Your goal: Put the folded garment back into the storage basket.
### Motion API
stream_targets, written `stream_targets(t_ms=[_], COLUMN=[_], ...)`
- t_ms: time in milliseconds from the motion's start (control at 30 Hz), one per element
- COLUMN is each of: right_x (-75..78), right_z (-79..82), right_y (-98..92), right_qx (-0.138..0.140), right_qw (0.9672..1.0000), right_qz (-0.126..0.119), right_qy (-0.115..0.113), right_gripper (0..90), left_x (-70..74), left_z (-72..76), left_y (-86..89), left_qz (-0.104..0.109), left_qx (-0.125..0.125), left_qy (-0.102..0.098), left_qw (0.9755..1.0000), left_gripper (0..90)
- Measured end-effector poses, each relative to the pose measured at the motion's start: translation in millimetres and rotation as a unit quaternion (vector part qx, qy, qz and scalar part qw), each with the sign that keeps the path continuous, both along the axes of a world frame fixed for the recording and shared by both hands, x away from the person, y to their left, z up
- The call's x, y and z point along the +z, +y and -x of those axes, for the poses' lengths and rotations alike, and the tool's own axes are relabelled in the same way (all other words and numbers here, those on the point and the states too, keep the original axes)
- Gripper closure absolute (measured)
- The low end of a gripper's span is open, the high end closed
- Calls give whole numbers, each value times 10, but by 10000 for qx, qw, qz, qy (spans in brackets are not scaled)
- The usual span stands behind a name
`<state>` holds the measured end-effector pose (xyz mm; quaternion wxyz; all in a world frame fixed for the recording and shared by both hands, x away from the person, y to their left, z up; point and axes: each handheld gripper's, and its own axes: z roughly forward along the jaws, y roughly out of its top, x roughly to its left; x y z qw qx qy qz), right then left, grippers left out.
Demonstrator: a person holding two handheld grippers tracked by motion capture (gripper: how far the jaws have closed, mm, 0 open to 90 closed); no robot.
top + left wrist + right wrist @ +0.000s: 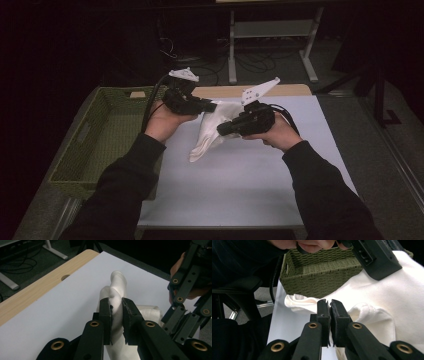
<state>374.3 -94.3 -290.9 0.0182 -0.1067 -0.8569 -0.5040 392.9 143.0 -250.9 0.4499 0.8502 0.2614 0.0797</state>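
Left gripper (212, 106) and right gripper (223, 130) raised side by side, jaws clamped, forearms angled inward.

Green woven basket (107, 135) left of white mat (240, 185); wooden table edge (37, 287).

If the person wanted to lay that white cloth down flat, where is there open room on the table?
The white mat is bare between the two forearms, right down to its near edge, and also on its right side beyond the right gripper. It is crowded at the middle, where the left gripper and the right one hold the white cloth, and the green basket borders the left.
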Motion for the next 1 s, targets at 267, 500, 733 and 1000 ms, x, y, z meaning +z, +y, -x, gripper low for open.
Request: stream_targets(t_ms=[267, 500, 733, 1000], right_x=[76, 103, 152, 216], right_z=[-53, -105, -159, -231], right_y=[254, 462, 689, 951], right_qx=[136, 212, 309, 412], right_qw=[9999, 9998, 9995, 9991], right_qz=[-15, 55, 49, 59], right_qy=[-12, 6, -27, -93], right_gripper=[849, 850, 852, 852], left_x=[10, -14, 15, 54], left_z=[22, 9, -14, -26], left_y=[296, 523, 768, 1081], left_qz=[255, 431, 529, 602], left_qx=[-30, 41, 144, 348], left_qy=[-65, -57, -19, -48], left_qw=[9996, 9990, 9985, 9976], left_gripper=[790, 790, 790, 790])
